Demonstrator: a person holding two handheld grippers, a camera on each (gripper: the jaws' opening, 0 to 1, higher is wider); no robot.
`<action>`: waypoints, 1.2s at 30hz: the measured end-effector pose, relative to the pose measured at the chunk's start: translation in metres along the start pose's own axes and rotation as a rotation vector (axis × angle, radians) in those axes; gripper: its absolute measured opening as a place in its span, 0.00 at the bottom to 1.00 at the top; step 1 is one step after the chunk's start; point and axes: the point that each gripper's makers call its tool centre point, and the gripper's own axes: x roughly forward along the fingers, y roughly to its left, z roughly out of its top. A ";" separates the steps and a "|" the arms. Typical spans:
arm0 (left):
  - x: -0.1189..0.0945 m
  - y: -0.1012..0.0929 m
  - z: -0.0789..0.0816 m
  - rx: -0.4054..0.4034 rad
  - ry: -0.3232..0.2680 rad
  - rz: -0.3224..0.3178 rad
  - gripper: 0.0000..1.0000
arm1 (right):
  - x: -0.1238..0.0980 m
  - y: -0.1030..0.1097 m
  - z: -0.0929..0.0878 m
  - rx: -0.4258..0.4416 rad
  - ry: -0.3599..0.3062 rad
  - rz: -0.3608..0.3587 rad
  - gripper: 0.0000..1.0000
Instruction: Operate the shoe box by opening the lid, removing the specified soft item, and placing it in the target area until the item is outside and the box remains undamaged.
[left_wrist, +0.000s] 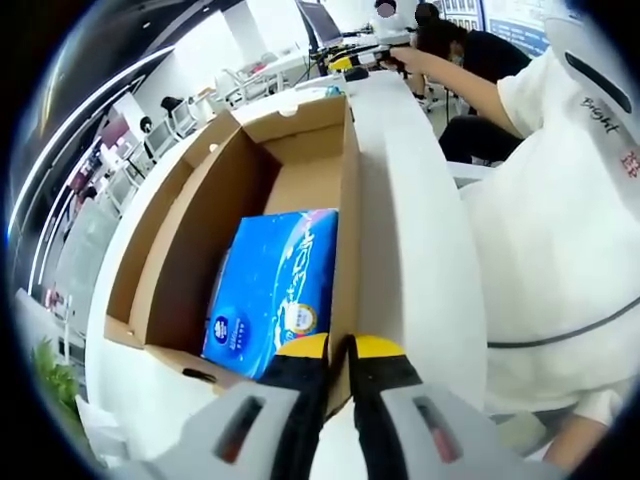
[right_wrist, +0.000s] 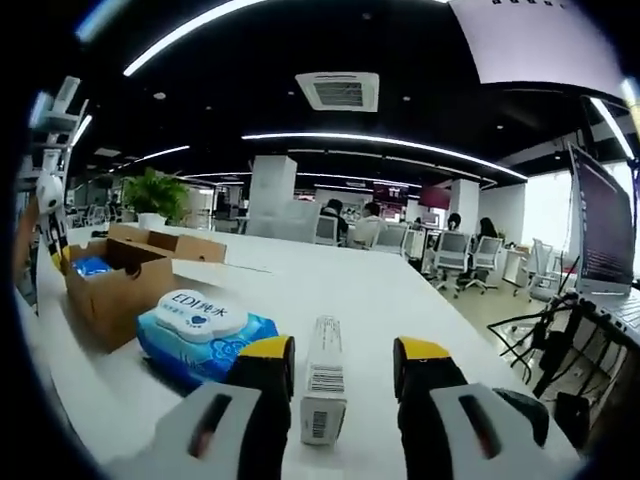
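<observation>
An open cardboard shoe box (left_wrist: 180, 250) lies on the white table (left_wrist: 410, 250), its flaps spread. Inside it rests a blue soft tissue pack (left_wrist: 272, 290). My left gripper (left_wrist: 338, 350) is closed on the box's near side wall, which runs into the narrow gap between the yellow-tipped jaws. In the right gripper view the same box (right_wrist: 115, 290) stands at the left with the blue pack (right_wrist: 90, 266) showing inside. My right gripper (right_wrist: 343, 360) is open low over the table, and a slim white carton (right_wrist: 324, 385) lies between its jaws, untouched.
A blue wet-wipe pack (right_wrist: 200, 335) lies on the table just left of the right gripper. A person in a white shirt (left_wrist: 560, 230) stands at the table's edge. A laptop (right_wrist: 605, 235) and cables sit at the right. Office chairs and a plant (right_wrist: 155, 195) are beyond.
</observation>
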 end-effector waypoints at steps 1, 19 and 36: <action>0.000 0.000 0.000 -0.001 0.000 0.001 0.07 | -0.001 -0.001 0.002 0.013 -0.013 -0.001 0.36; 0.000 0.001 0.000 -0.001 -0.003 0.004 0.07 | 0.010 0.014 -0.026 0.029 0.073 0.015 0.28; 0.000 0.002 0.000 0.000 -0.003 0.007 0.07 | 0.013 0.018 -0.034 0.059 0.080 0.013 0.20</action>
